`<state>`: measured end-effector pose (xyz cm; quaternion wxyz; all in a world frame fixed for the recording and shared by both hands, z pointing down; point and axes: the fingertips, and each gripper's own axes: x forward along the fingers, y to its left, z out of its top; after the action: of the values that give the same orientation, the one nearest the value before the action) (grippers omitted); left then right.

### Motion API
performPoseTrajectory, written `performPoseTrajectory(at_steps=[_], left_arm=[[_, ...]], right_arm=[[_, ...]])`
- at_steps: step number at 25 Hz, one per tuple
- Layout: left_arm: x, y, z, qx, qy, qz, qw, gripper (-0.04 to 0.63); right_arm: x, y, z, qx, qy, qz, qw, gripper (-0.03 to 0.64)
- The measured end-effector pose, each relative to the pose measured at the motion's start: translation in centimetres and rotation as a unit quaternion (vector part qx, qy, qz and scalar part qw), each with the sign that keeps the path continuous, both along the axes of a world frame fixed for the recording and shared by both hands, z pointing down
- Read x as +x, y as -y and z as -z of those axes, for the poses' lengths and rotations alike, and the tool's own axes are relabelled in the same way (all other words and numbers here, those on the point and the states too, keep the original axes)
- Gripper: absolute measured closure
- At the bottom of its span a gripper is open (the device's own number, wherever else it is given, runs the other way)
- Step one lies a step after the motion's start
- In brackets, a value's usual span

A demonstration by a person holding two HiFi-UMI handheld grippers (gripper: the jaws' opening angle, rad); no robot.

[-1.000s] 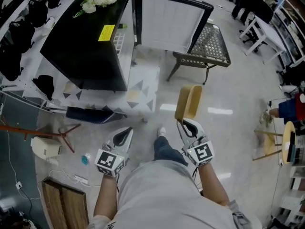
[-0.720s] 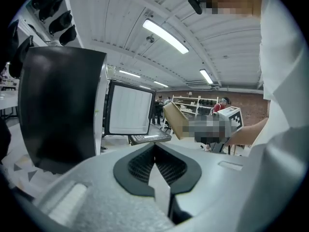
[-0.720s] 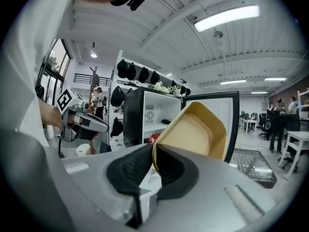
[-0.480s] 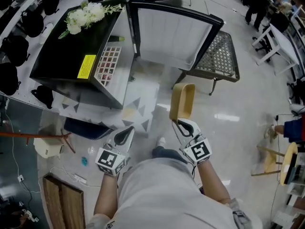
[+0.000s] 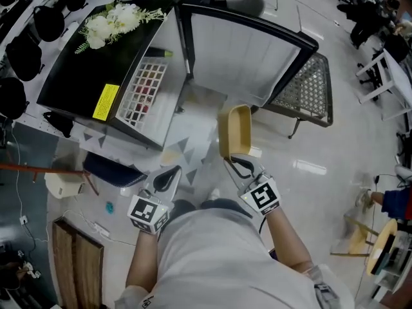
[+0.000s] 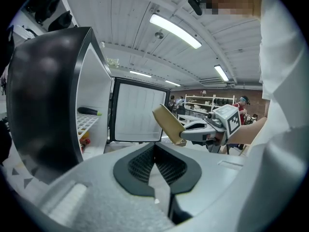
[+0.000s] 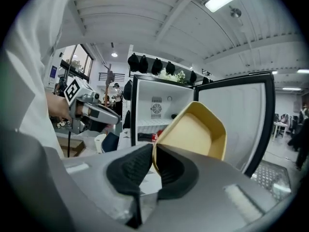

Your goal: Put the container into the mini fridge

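Holding the yellow container [image 5: 234, 131] endwise in my clamped right hand-held gripper [image 5: 238, 166]; mini fridge [image 5: 84, 76] stands open ahead-left of it; left hand-held gripper [image 5: 168, 176] closed, empty.

The pale glossy floor [image 5: 322, 192] carries a triangle-patterned mat [image 5: 193, 140] under the mini fridge [image 5: 84, 76], and a mesh bench [image 5: 310, 90].
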<state>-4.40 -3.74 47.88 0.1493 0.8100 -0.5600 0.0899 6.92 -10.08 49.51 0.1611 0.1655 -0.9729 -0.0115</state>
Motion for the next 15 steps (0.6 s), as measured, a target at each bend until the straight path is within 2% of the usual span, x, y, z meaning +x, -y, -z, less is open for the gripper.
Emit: performPoseTrajectory(at_steps=[4,9,15], left_arm=[[0.2,0.0,0.1,-0.005,0.002,0.005,1.0,0.586],[-1.1,-0.1,-0.1,-0.009,0.005,0.022,0.9997,0.586],[-2.7,-0.5,0.2,-0.006,0.0,0.026,0.9996,0.586]], right_arm=[[-1.3,1.6,-0.2,0.006,-0.021,0.014,1.0,0.591],[-4.9,2.8,-0.1,0.018,-0.036,0.061,0.997,0.591],[-9.2,3.0,-1.0,0.049,-0.086,0.125,0.987,0.591]])
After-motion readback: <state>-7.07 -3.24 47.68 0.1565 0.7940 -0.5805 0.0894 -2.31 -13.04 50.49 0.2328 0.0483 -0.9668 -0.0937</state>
